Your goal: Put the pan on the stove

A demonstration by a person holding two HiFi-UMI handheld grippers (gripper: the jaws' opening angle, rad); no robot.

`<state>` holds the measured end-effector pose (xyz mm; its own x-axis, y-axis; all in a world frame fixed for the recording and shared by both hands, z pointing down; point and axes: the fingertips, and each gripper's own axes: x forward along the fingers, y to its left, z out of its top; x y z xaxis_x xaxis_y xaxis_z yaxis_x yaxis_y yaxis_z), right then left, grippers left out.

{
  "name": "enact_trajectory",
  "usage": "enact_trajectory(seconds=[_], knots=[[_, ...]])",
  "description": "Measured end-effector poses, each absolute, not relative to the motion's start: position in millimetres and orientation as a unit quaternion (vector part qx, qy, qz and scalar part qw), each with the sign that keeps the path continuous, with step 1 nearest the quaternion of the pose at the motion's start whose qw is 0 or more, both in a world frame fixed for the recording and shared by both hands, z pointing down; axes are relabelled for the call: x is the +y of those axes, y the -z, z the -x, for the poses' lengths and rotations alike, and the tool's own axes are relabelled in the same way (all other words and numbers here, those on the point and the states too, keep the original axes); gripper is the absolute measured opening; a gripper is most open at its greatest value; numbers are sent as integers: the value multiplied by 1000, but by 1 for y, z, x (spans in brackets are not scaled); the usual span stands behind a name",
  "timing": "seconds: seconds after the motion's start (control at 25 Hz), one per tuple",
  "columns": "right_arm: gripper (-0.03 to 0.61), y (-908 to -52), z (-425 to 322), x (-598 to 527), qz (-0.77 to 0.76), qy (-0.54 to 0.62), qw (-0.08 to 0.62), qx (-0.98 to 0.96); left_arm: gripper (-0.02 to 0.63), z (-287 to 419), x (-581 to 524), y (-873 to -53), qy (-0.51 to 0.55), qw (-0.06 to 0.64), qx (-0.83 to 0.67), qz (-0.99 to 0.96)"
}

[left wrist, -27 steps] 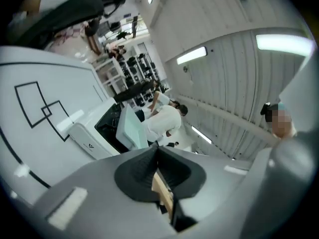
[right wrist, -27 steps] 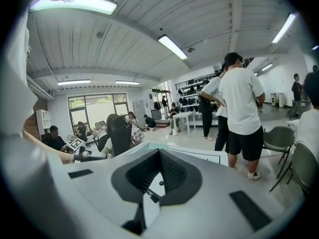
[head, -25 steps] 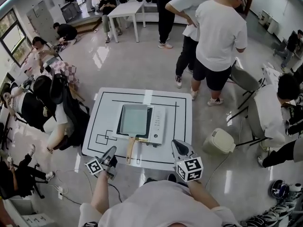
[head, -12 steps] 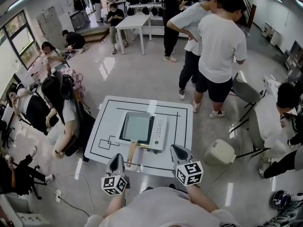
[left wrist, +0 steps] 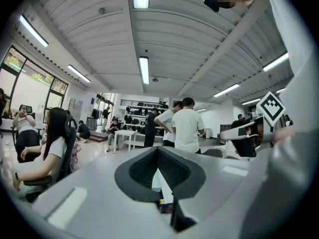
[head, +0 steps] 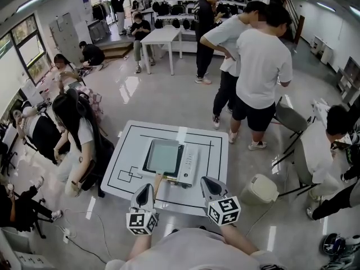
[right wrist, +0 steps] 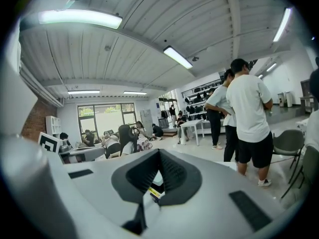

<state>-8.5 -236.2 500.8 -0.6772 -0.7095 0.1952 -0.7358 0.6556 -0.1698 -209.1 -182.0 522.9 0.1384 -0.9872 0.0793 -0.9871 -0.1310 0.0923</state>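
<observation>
Left gripper: you bring it in from the near-left part of the table edge to just beside the pan handle.
Left roll: it turns upright, so its marker cube now faces you squarely.
Right gripper: you raise it slightly.
Your view: it tips up, showing more of the room.

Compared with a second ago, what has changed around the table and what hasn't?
The left gripper has swung in from the near left corner of the table toward the handle of the pan and rolled upright, jaws shut, holding nothing. The right gripper has barely shifted, also shut and empty. The pan still sits on the stove.
</observation>
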Motion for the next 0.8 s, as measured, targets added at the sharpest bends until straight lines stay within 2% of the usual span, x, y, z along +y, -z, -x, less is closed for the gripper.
enact_trajectory(seconds=[0.32, 0.52, 0.8], knots=[[8, -495, 11, -230, -390, -113, 46, -913, 11, 204, -177, -527, 0, 86, -649, -756], [8, -492, 15, -231, -382, -112, 45, -916, 11, 200, -179, -524, -43, 51, -649, -758], [8, -491, 20, -225, -372, -104, 48, -921, 11, 189, -174, -527, -48, 51, -644, -762]])
